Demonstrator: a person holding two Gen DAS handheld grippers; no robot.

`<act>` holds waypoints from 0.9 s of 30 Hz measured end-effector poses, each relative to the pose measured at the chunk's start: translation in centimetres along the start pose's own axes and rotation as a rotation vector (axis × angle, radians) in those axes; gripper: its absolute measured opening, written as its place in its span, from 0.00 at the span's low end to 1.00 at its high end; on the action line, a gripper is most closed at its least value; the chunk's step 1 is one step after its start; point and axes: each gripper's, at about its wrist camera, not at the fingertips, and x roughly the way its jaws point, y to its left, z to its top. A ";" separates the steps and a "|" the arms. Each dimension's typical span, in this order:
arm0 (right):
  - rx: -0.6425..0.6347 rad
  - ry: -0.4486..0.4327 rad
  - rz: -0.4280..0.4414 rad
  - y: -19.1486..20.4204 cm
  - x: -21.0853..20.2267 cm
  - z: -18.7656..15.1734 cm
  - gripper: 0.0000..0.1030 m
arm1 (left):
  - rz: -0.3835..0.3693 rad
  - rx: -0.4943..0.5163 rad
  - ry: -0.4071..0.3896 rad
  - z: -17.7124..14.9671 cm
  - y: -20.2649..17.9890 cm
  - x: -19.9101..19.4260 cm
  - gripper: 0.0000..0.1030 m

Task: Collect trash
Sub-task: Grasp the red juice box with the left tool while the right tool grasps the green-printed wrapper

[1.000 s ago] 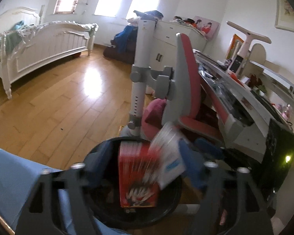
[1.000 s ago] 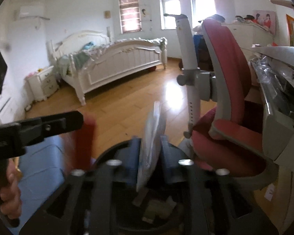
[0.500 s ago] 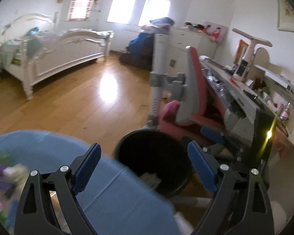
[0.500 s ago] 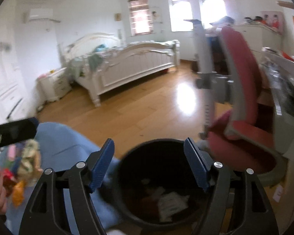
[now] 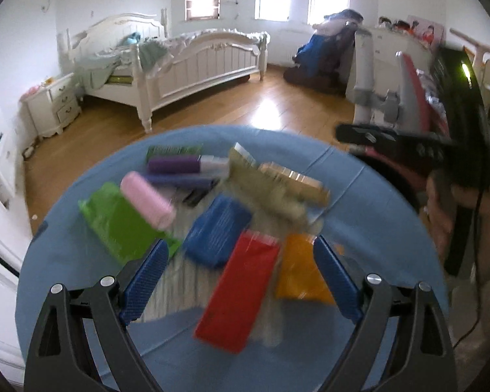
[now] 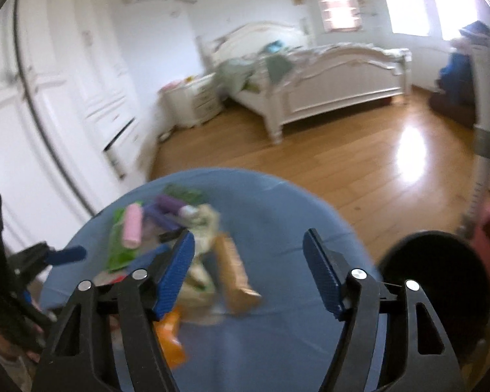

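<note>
A heap of trash lies on the round blue-clothed table [image 5: 375, 228]: a green packet [image 5: 121, 225], a pink roll [image 5: 147, 199], purple tubes [image 5: 176, 165], a blue pack [image 5: 217, 232], a red packet [image 5: 241, 287], an orange packet [image 5: 299, 271] and a tan box [image 5: 294, 179]. My left gripper [image 5: 241, 261] hovers open over the red and orange packets and grips nothing. My right gripper [image 6: 250, 261] is above the table's right side. Its jaws are closing with nothing between them, and the tan box [image 6: 233, 271] lies below. The black bin [image 6: 434, 281] stands beside the table, to the right.
A white bed [image 5: 192, 58] and a nightstand [image 5: 54, 104] stand across the wooden floor. A red chair [image 5: 411, 98] and a desk are at the right. White wardrobe doors [image 6: 49, 98] line the left wall. A hand [image 5: 441, 215] holds the right gripper's handle.
Both grippers let a red box and a white packet fall into the black bin. They then swung left, empty, from the bin to the trash heap on the table.
</note>
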 end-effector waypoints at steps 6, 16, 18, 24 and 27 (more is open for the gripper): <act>-0.112 0.167 -0.008 4.5 6.6 -0.2 0.43 | -0.013 0.007 0.062 -1.7 0.9 2.4 0.55; -0.077 0.090 0.033 4.5 4.3 -0.4 0.15 | -0.067 -0.134 -0.059 -2.4 3.2 -1.1 0.30; -0.062 0.037 0.050 4.3 2.3 0.0 0.15 | -0.069 -0.138 -0.103 -1.7 3.1 -2.3 0.30; -0.029 -0.180 0.047 3.0 -5.5 1.0 0.15 | -0.091 -0.139 -0.241 0.7 1.7 -5.9 0.30; -0.029 -0.272 -0.015 1.6 -8.9 1.2 0.15 | -0.114 -0.133 -0.281 2.1 0.7 -6.8 0.30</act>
